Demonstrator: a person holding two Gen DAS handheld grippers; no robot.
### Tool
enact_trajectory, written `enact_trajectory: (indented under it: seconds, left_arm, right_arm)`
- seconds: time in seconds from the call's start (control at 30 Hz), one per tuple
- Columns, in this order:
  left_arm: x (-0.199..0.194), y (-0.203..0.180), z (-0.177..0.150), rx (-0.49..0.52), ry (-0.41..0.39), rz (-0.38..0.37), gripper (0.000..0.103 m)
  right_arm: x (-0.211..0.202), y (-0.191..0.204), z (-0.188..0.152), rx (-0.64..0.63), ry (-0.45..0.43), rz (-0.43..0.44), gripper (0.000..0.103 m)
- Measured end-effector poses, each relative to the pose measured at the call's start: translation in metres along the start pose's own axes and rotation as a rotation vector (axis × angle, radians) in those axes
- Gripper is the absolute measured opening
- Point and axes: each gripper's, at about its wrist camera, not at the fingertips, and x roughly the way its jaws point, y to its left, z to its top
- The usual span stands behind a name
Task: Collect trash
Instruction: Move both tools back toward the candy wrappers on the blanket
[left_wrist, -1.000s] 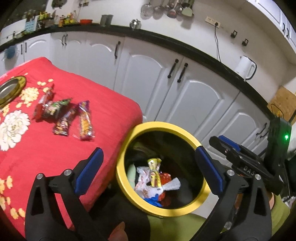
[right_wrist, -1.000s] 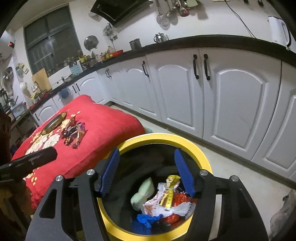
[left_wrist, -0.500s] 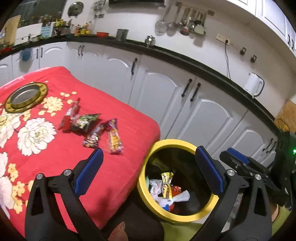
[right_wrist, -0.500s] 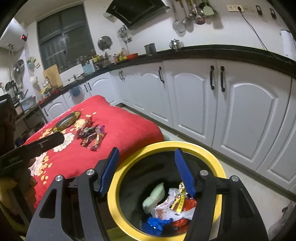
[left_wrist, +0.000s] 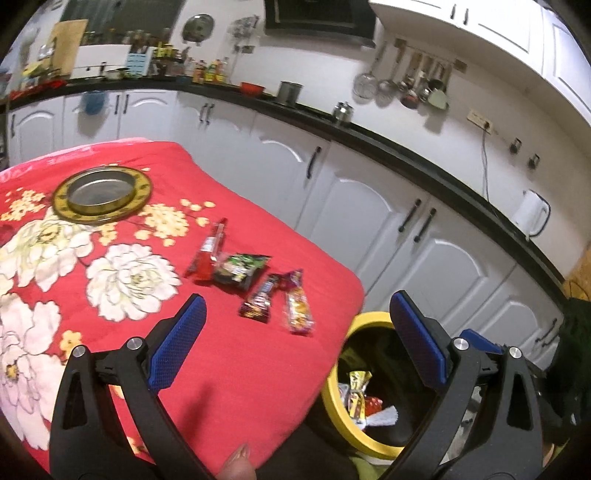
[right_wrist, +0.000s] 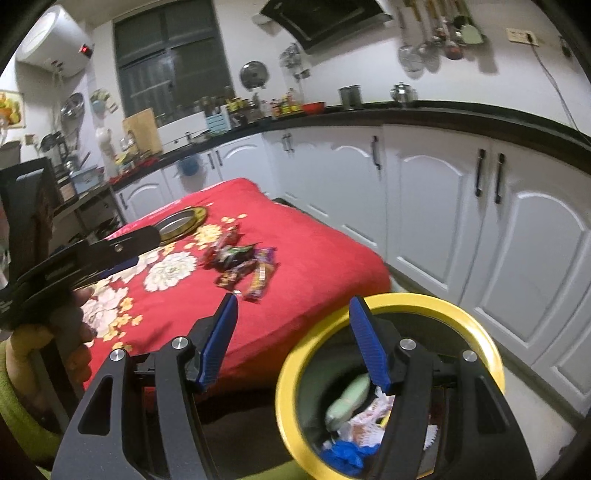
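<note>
Left wrist: both spread claws, left claw (left_wrist: 295, 321), right claw (right_wrist: 293, 325), have shifted from bin (left_wrist: 334, 391) toward wrappers (left_wrist: 258, 284).

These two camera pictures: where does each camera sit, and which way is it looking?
Left wrist: rides the left tongs, facing the red table and wrappers; its open blue pads and a fingertip show.
Right wrist: rides the right tongs, over the yellow-rimmed bin; the left hand shows.
Shared: table, wrappers, bin, white cabinets.

home kitchen | white cabinets (left_wrist: 376, 206), black counter (left_wrist: 406, 155) | ladles on wall (left_wrist: 406, 85), kettle (left_wrist: 530, 218), range hood (right_wrist: 325, 18)
</note>
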Motion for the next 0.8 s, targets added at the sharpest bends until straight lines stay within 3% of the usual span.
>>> enact_trajectory:
  seconds: [0.37, 0.7, 0.8]
  left_arm:
    - [-0.001, 0.047, 0.019, -0.045, -0.036, 0.075, 0.091]
    - [0.023, 0.090, 0.045, -0.105, -0.010, 0.116, 0.091]
    - [0.033, 0.100, 0.057, -0.116, 0.000, 0.115, 0.085]
  right_arm:
    - [0.036, 0.053, 0.009, -0.098, 0.041, 0.081, 0.060]
    - [0.080, 0.087, 0.018, -0.131, 0.078, 0.128, 0.060]
    - [0.097, 0.094, 0.019, -0.137, 0.097, 0.133, 0.055]
